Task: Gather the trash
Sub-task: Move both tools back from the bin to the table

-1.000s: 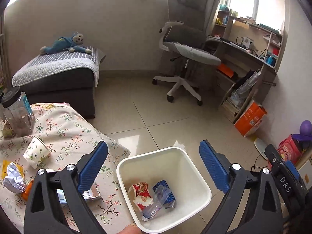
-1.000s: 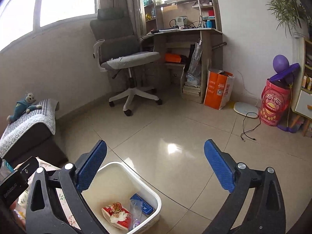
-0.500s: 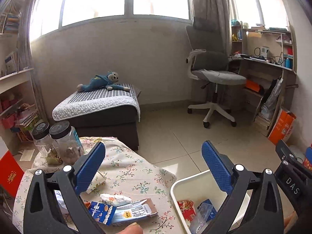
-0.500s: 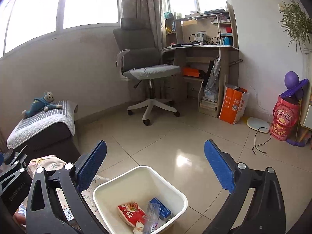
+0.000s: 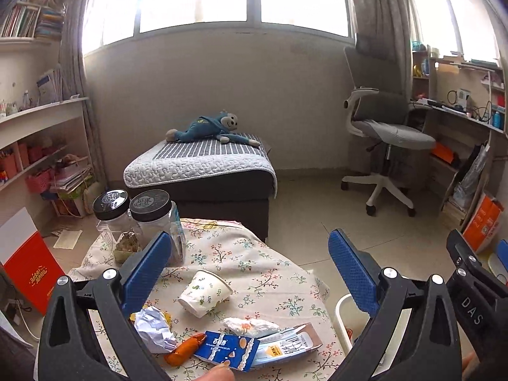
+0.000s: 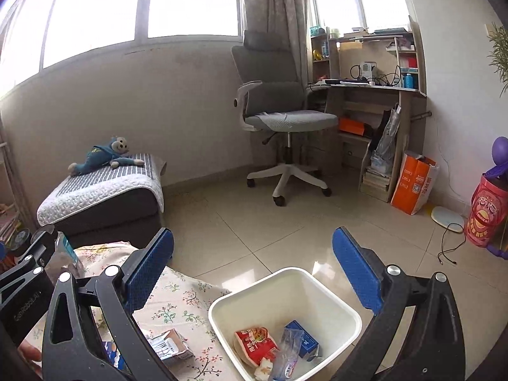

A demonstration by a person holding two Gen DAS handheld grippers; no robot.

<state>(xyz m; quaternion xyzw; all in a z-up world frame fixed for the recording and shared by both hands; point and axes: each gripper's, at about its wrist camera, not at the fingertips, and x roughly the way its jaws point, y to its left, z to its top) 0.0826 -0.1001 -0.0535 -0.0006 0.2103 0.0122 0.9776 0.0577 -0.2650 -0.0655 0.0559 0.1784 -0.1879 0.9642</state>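
Note:
My left gripper (image 5: 249, 254) is open and empty above a floral-cloth table (image 5: 273, 273). On the table lie a tipped paper cup (image 5: 204, 292), crumpled foil (image 5: 152, 328), an orange wrapper (image 5: 184, 350), a blue biscuit packet (image 5: 227, 349), a white wrapper (image 5: 250, 325) and a flattened carton (image 5: 289, 344). My right gripper (image 6: 252, 254) is open and empty above the white bin (image 6: 333, 301). The bin holds a red packet (image 6: 254, 344), a blue carton (image 6: 303, 338) and a clear plastic bottle (image 6: 285, 358). The carton also shows in the right wrist view (image 6: 168, 346).
Two black-lidded jars (image 5: 139, 219) stand at the table's far left. A low bed (image 5: 203, 171) with a plush toy (image 5: 209, 127) lies behind. An office chair (image 6: 279, 120), a desk (image 6: 374, 95), an orange bag (image 6: 412, 184) and a floor cable (image 6: 451, 241) are to the right.
My left gripper has swung left and up from over the bin to over the table's trash. My right gripper has tilted up and shifted left, bringing more of the bin into view.

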